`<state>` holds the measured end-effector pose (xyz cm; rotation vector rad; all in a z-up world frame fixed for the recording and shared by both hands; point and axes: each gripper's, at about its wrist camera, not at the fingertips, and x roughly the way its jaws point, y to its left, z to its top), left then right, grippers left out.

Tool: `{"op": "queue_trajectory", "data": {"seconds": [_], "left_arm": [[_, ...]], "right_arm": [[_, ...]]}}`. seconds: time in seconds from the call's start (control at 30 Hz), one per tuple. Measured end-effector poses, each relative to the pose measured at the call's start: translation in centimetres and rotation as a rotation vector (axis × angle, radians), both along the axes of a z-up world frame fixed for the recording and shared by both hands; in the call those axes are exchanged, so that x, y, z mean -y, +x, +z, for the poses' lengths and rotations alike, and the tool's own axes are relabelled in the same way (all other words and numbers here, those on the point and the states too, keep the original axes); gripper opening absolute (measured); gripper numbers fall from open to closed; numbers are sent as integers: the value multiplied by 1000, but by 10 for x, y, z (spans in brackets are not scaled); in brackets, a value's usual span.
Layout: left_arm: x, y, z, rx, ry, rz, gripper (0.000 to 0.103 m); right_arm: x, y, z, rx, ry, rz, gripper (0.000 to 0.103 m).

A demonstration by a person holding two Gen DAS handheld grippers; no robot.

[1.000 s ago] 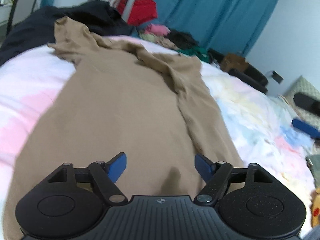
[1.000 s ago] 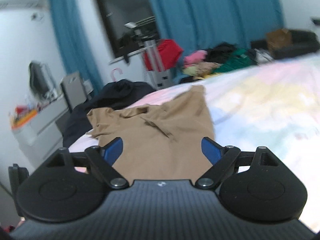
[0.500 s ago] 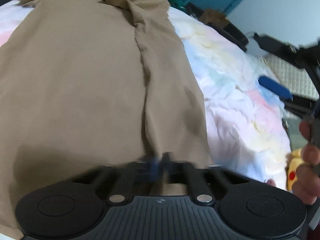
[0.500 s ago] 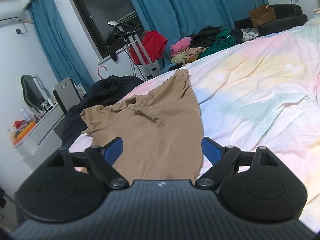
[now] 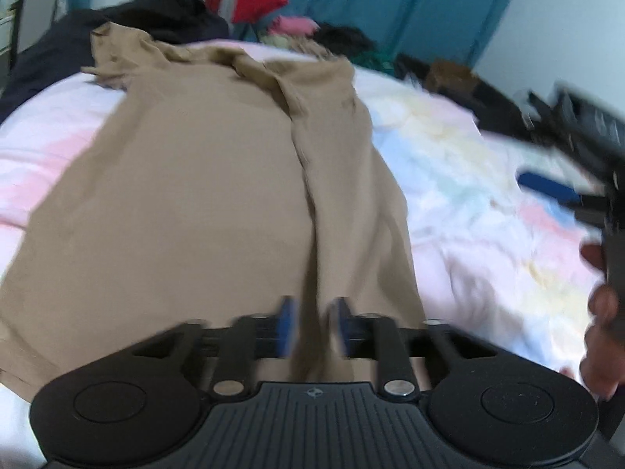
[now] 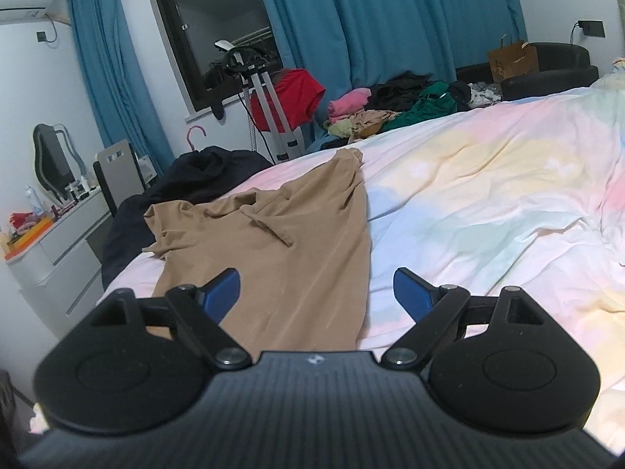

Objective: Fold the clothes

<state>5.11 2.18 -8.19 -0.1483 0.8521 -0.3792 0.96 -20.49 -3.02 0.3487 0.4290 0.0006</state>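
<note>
A tan garment (image 5: pixel 203 203) lies spread lengthwise on the pastel bedsheet (image 5: pixel 468 203), its collar end crumpled at the far side. My left gripper (image 5: pixel 312 326) is shut on a ridge of the garment's near hem, and the cloth bunches up between the blue pads (image 5: pixel 287 324). In the right wrist view the same tan garment (image 6: pixel 281 242) lies ahead. My right gripper (image 6: pixel 316 293) hovers open above its near right edge with nothing between its fingers. The left wrist view is blurred, and the right gripper's blue finger (image 5: pixel 547 187) shows at its right edge, held by a hand (image 5: pixel 601 312).
A dark garment (image 6: pixel 195 179) is heaped at the bed's far left corner. Beyond the bed stand a rack with a red top (image 6: pixel 289 97), a pile of clothes (image 6: pixel 390 109) and blue curtains (image 6: pixel 390 19). A white dresser (image 6: pixel 58 242) stands on the left.
My left gripper has shut on the garment's near hem and raised the cloth. My right gripper has dropped closer to the garment's right edge, still open.
</note>
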Motion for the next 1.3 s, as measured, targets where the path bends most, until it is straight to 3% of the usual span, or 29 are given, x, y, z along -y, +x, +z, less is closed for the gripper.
{"op": "queue_trajectory", "data": {"seconds": [0.1,0.17,0.2,0.27,0.37,0.5,0.6,0.7,0.83,0.9,0.97,1.07,1.17,1.3], "left_arm": [[-20,24,13,19,-45,64,61],[-37,54,21,33,-59,107,81],[-45,71,24,39,-64,128,83],[-66,113,27,32,-79,207,83],[-109,186,12,-55,-137,402,83],[-174,269,-23,-93,-294,656,83],[-197,305,-35,-2,-382,715,83],[-196,333,-36,109,-391,686,84],[-183,365,-41,153,-310,617,71],[-178,374,-42,177,-267,615,60],[-170,385,-41,171,-150,596,17],[-150,391,-27,199,18,554,8],[-121,387,-2,280,160,496,7],[-48,369,36,419,328,303,7]], "right_arm": [[3,-2,1,14,7,-22,87],[6,0,-1,13,17,-27,87],[7,3,-3,10,24,-22,87],[7,10,-9,-3,32,-6,87],[4,22,-18,-23,29,10,87],[-4,49,-31,-52,4,7,87],[-11,73,-42,-59,-48,30,87],[-15,98,-56,-93,-70,43,87],[-17,122,-73,-135,-55,60,87],[-15,127,-78,-154,-40,58,87],[-12,129,-81,-164,-15,54,87],[-8,126,-79,-164,8,41,87],[-6,118,-73,-147,1,33,87],[-1,110,-67,-157,-8,16,87]]}}
